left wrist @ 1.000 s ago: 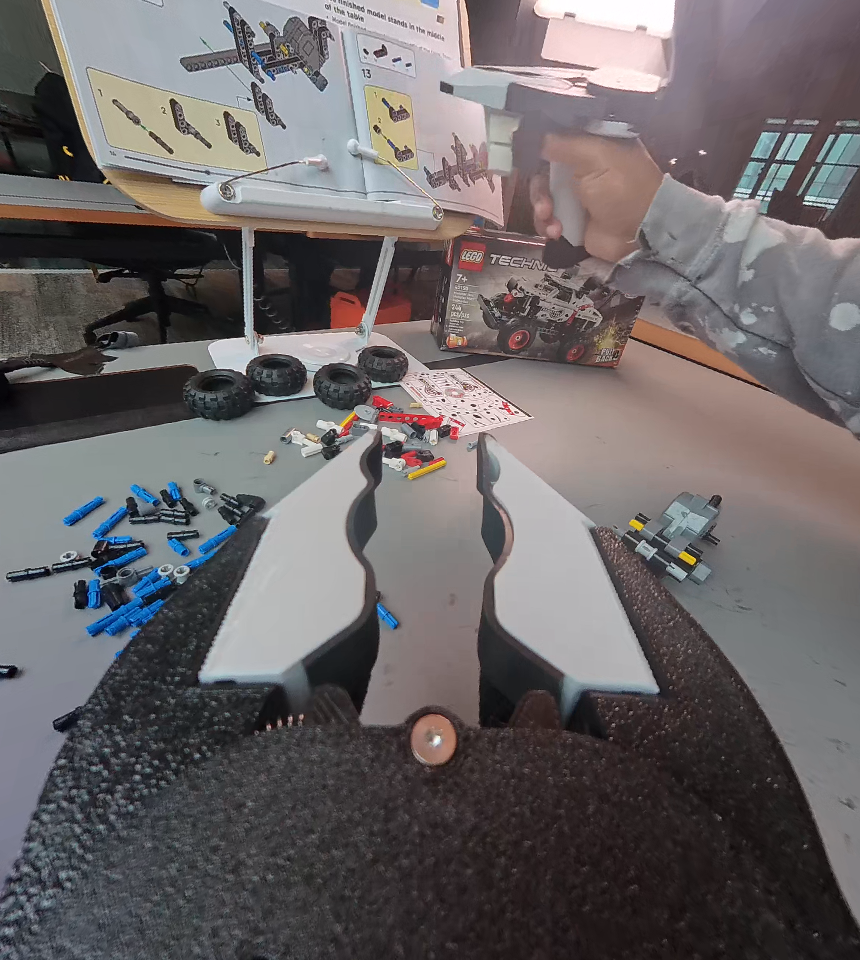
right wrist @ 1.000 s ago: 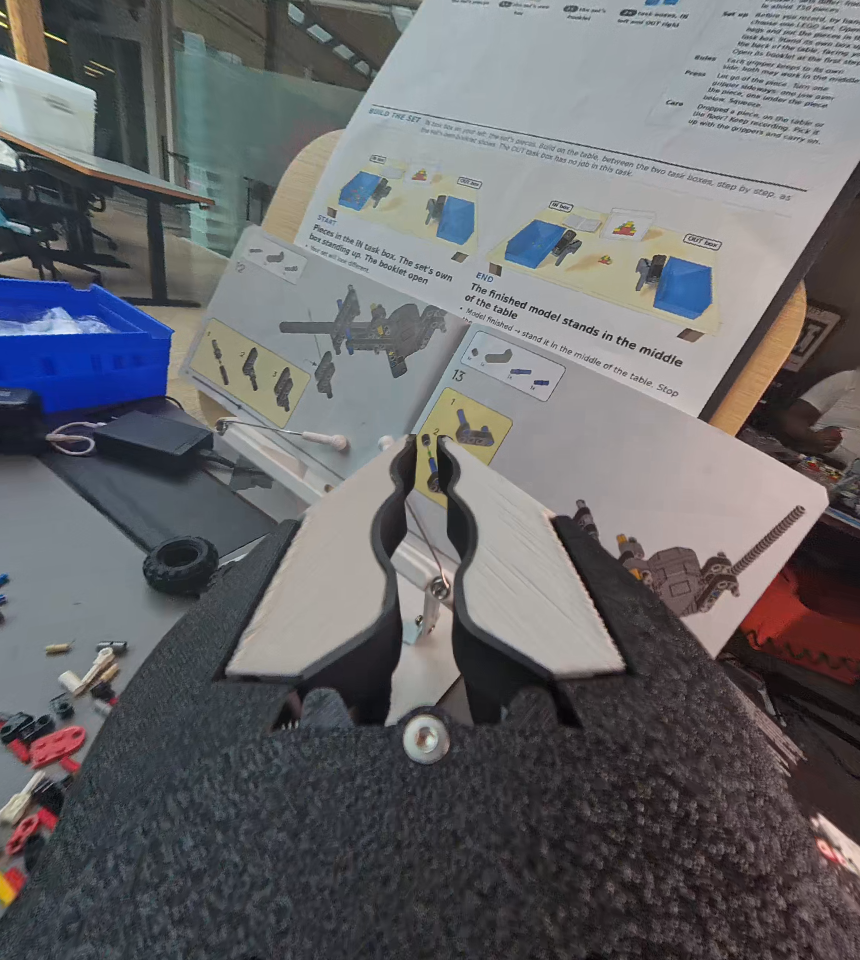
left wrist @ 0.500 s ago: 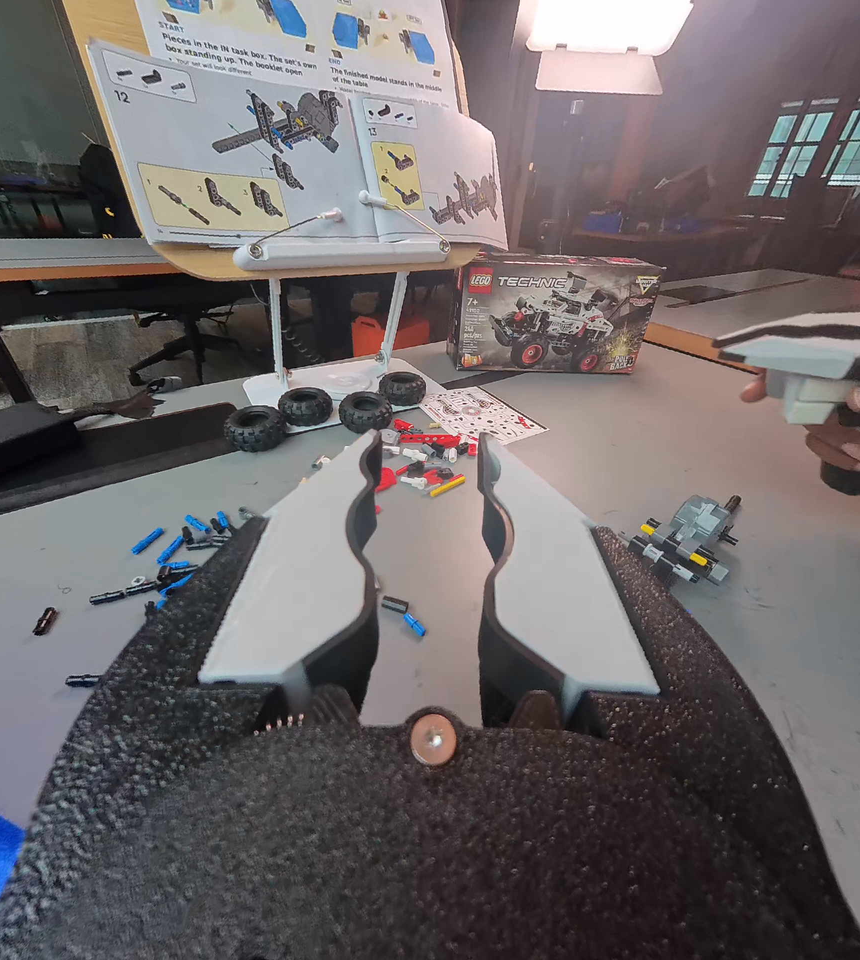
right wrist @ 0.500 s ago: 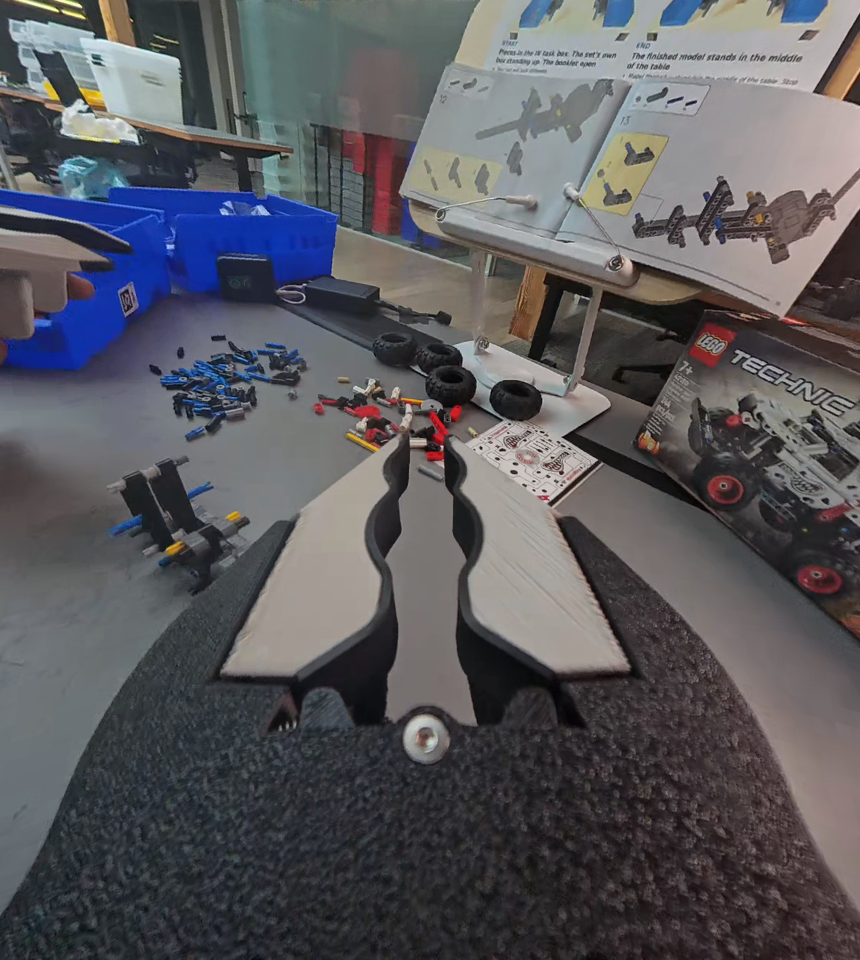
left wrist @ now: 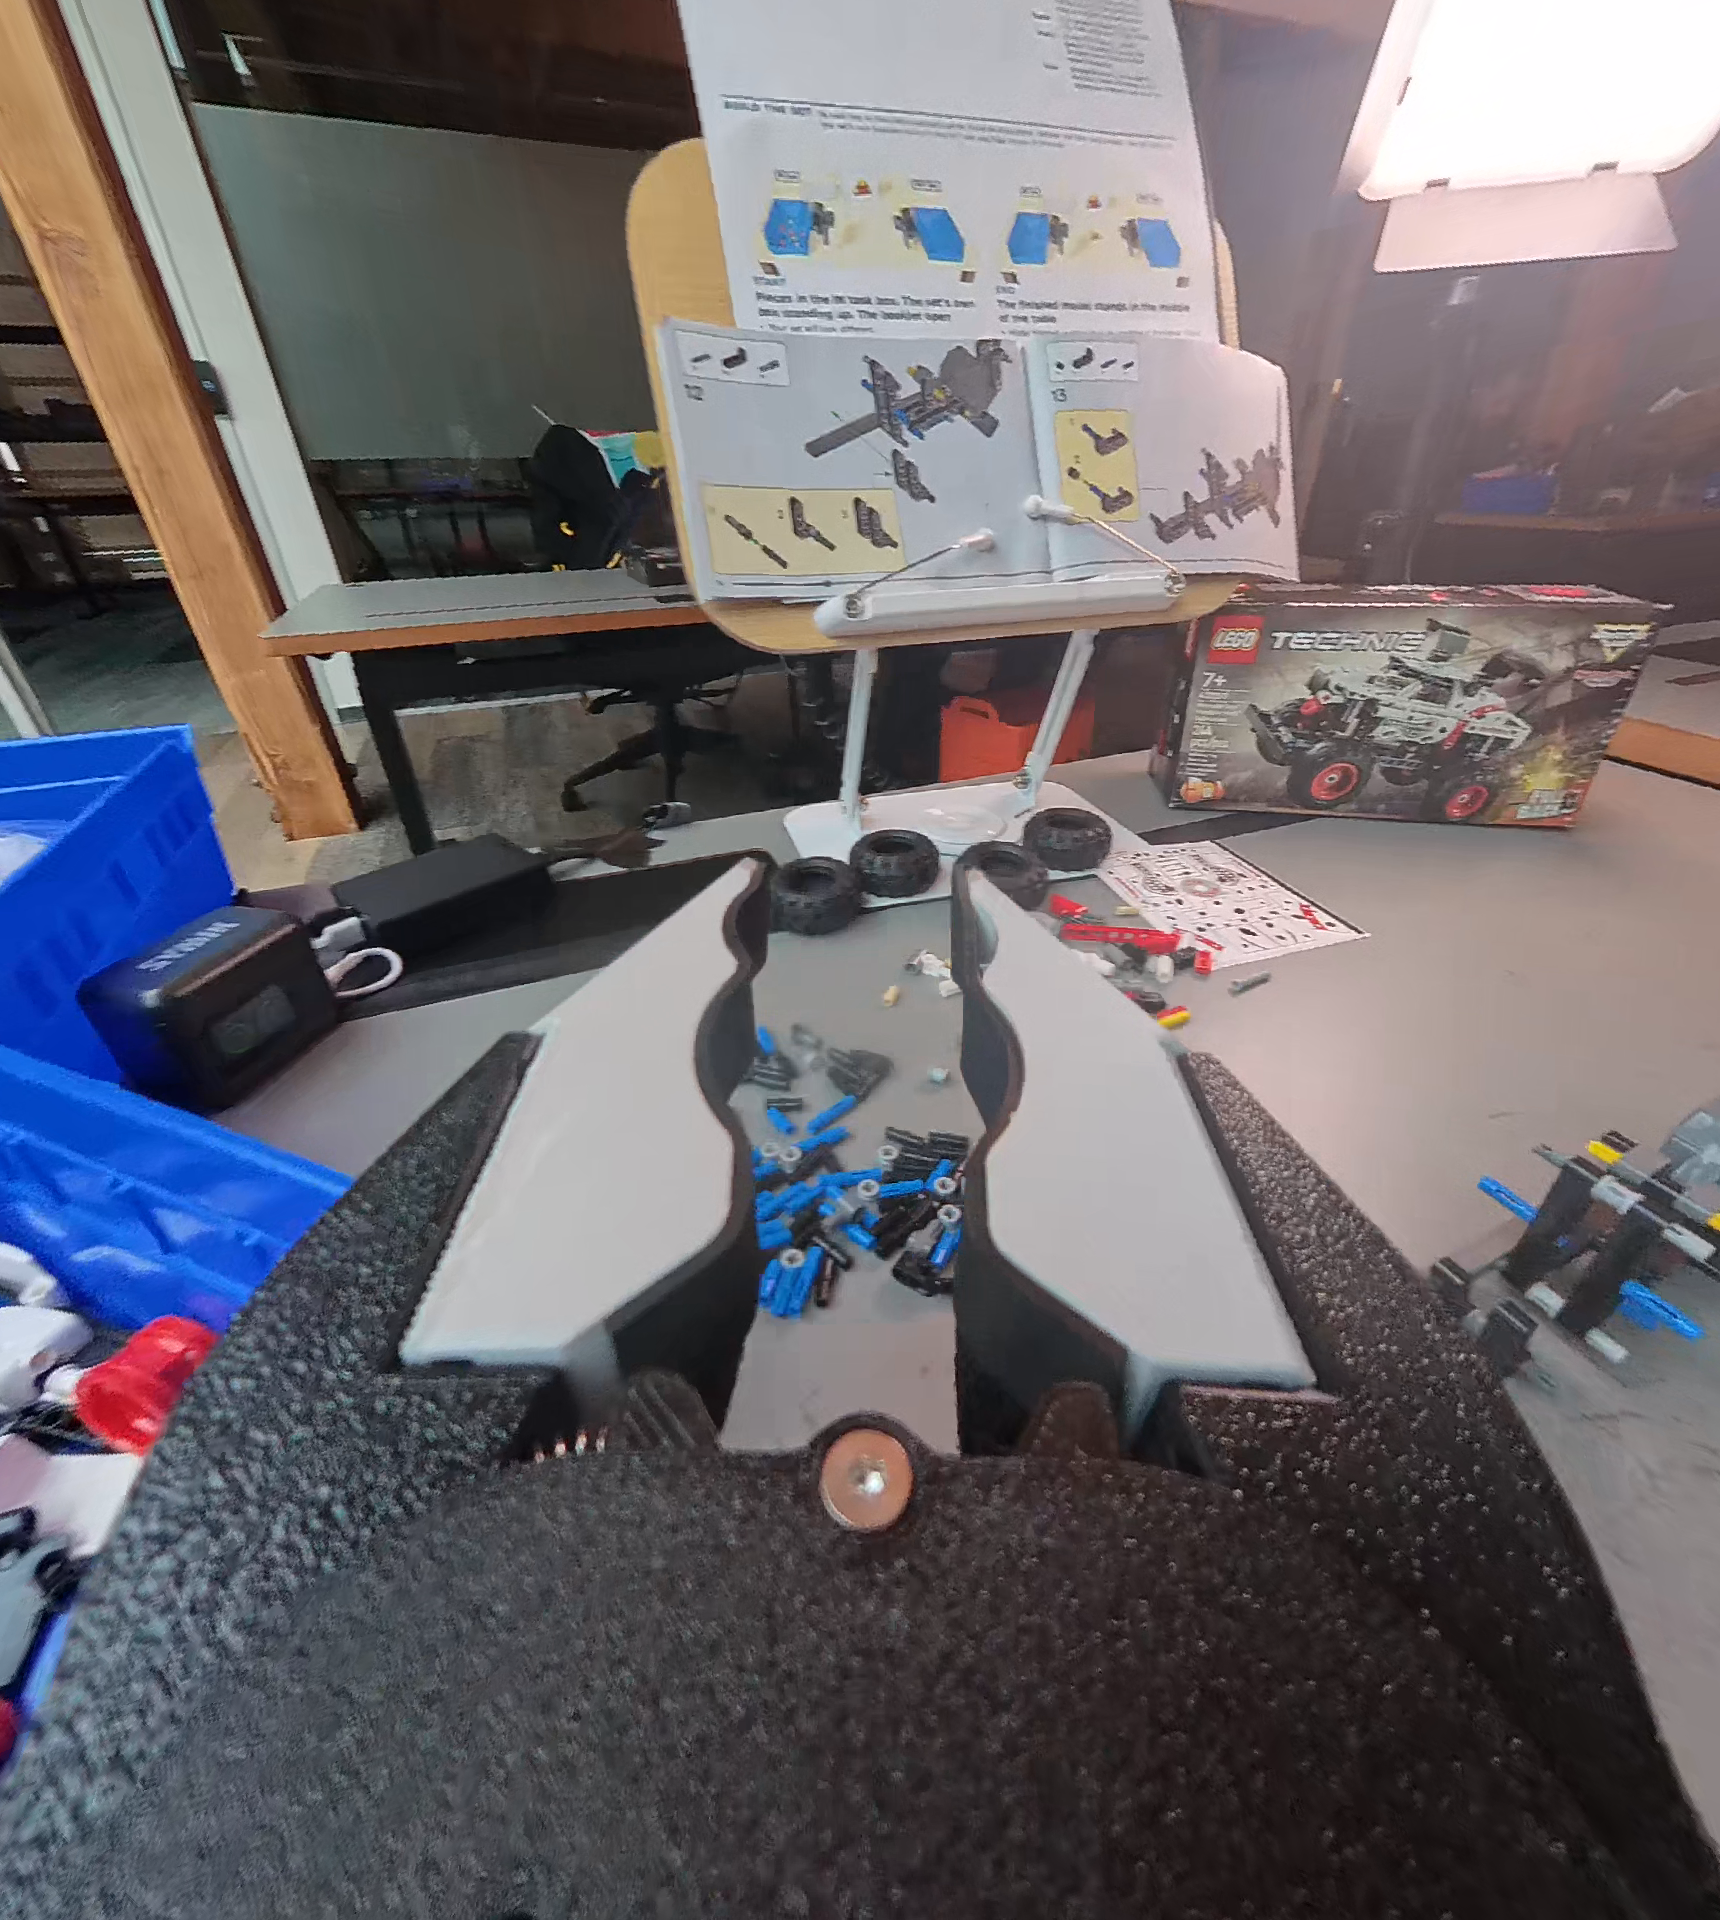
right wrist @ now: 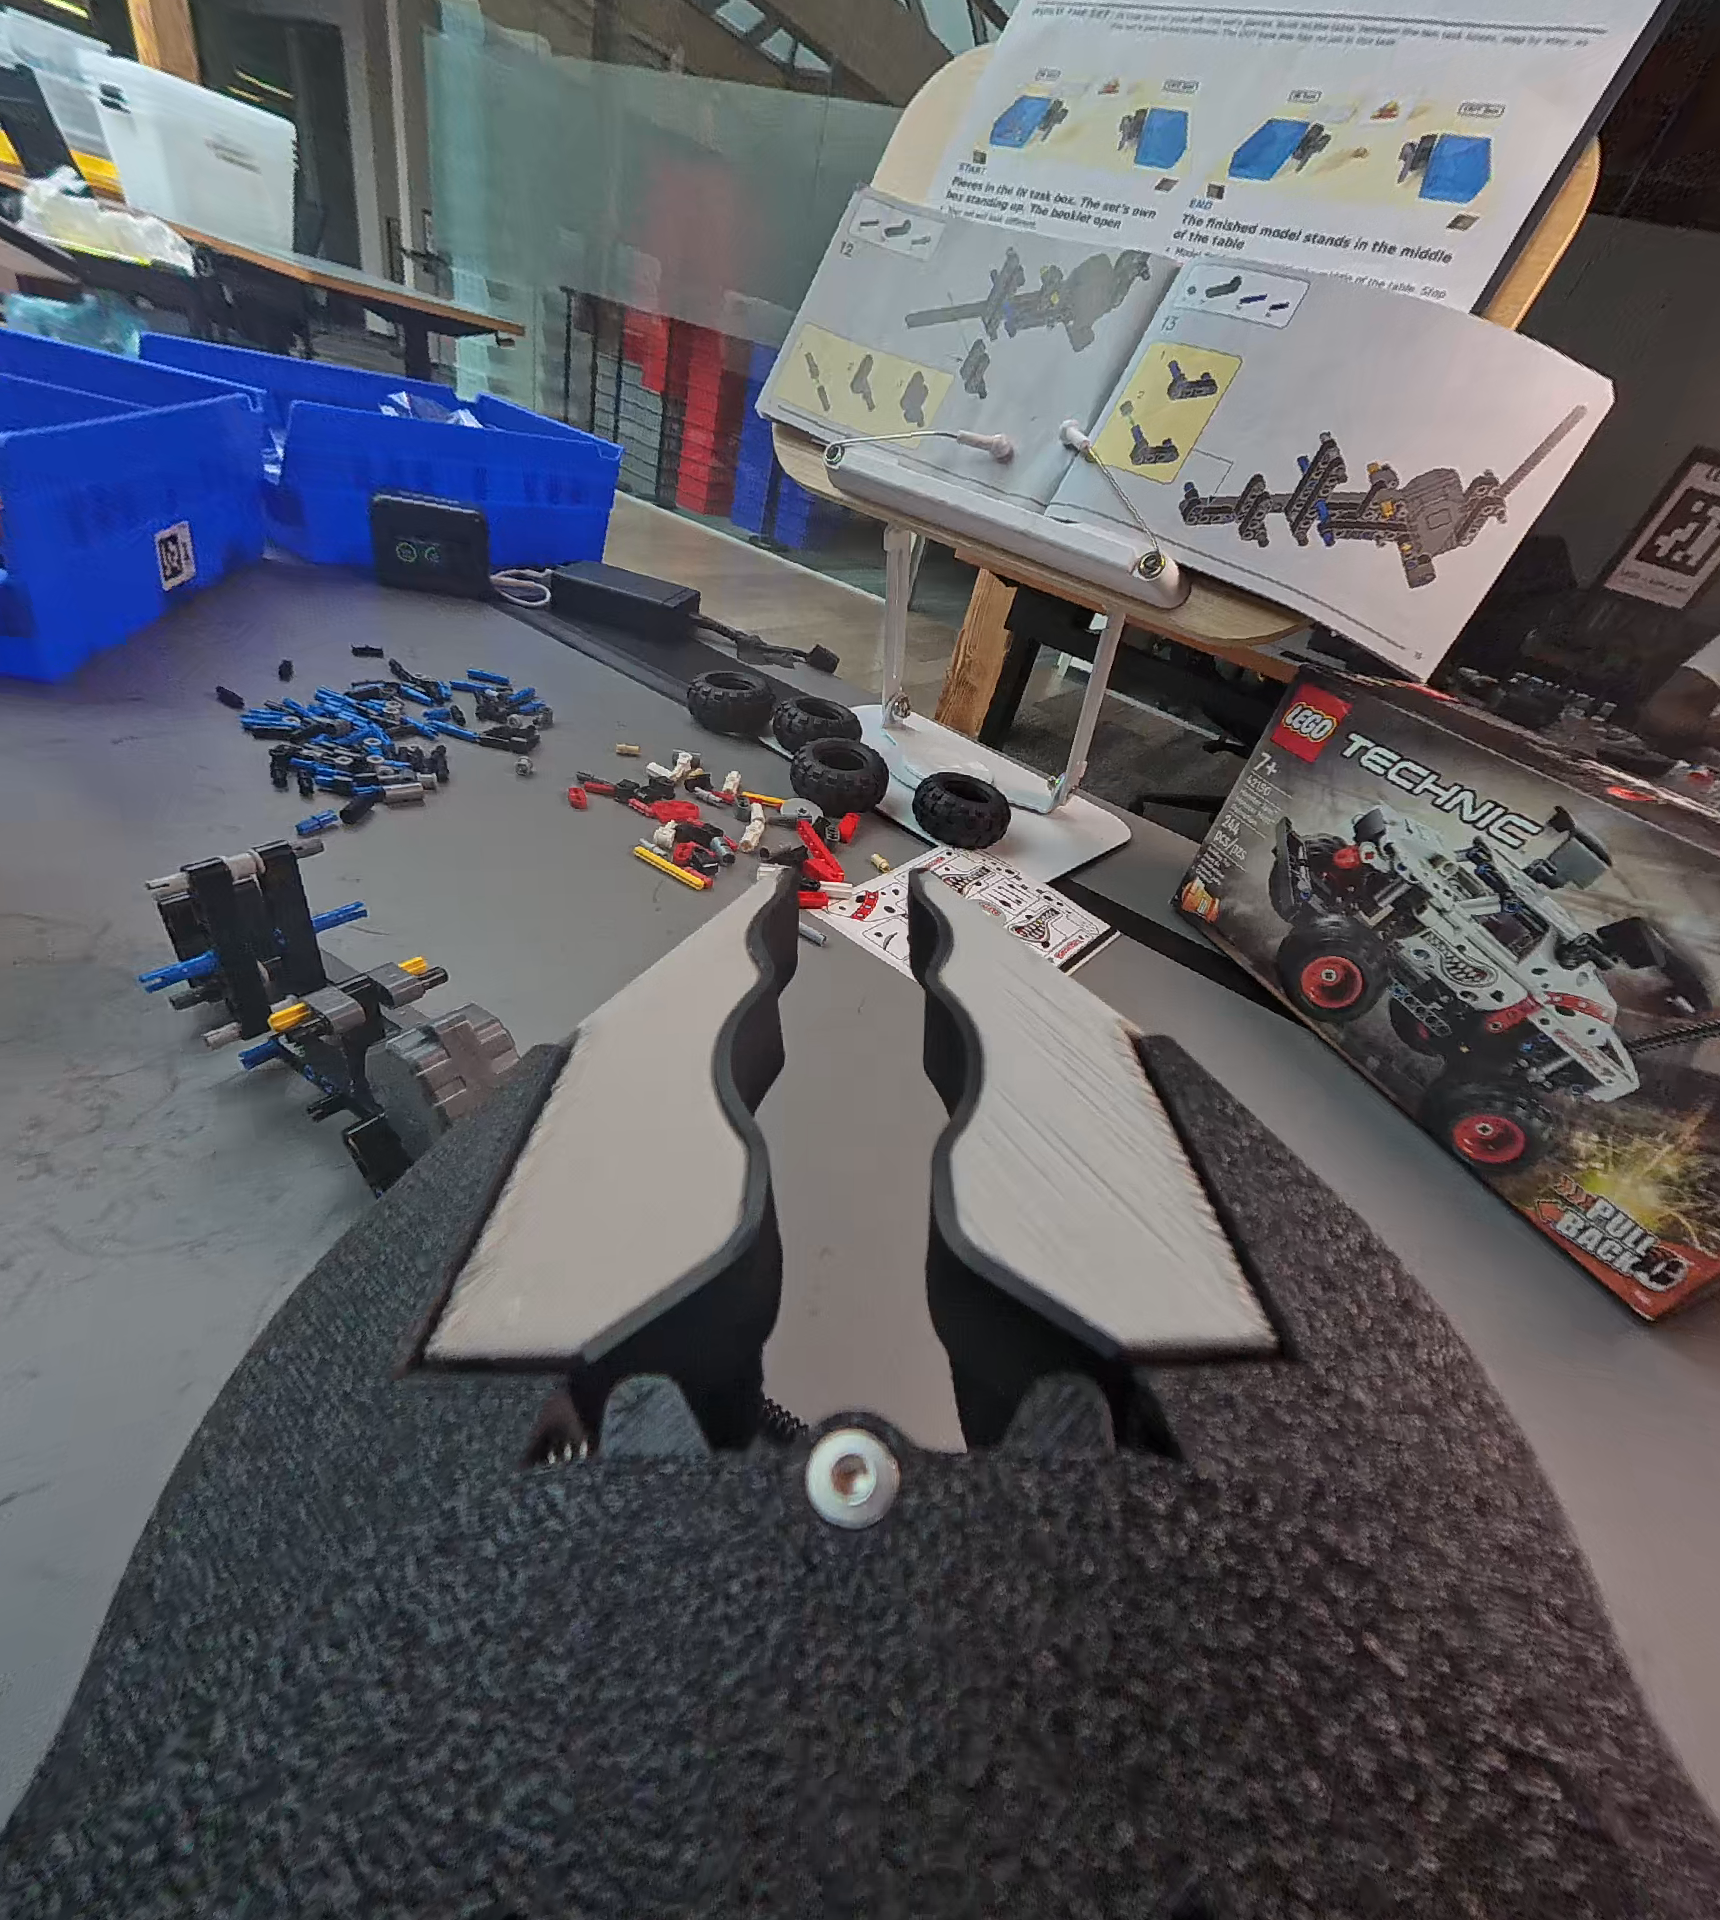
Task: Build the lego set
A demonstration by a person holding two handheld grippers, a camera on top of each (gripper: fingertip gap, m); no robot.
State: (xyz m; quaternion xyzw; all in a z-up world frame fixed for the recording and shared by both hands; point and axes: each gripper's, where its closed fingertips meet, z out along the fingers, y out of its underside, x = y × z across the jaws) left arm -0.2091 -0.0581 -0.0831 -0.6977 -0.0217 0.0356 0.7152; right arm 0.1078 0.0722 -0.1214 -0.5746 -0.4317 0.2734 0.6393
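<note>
My left gripper [left wrist: 861, 894] is open and empty, held above a pile of blue and black pins [left wrist: 856, 1195] on the grey table. My right gripper [right wrist: 851, 894] is open and empty, low over the table just short of the sticker sheet [right wrist: 981, 914]. The partly built black and grey assembly [left wrist: 1625, 1236] lies to the right of the left gripper; in the right wrist view it [right wrist: 316, 997] lies to the left of the right gripper. Red, white and yellow pieces [right wrist: 721, 821] and several black tyres [right wrist: 835, 774] lie beyond. The open booklet [right wrist: 1147, 416] rests on a stand.
Blue bins [right wrist: 108, 520] stand at the table's left; the nearest one [left wrist: 56, 1195] holds white and red parts. A black box [left wrist: 212, 997] and a cable sit beside them. The set's box [left wrist: 1396, 707] stands at the back right. A lamp [left wrist: 1542, 94] shines above. There is about 35 cm between the tips of the two grippers.
My right gripper has pulled back from the booklet stand and come down low over the table, its jaws wider. My left gripper has swung left, so the blue bin and pin pile now show.
</note>
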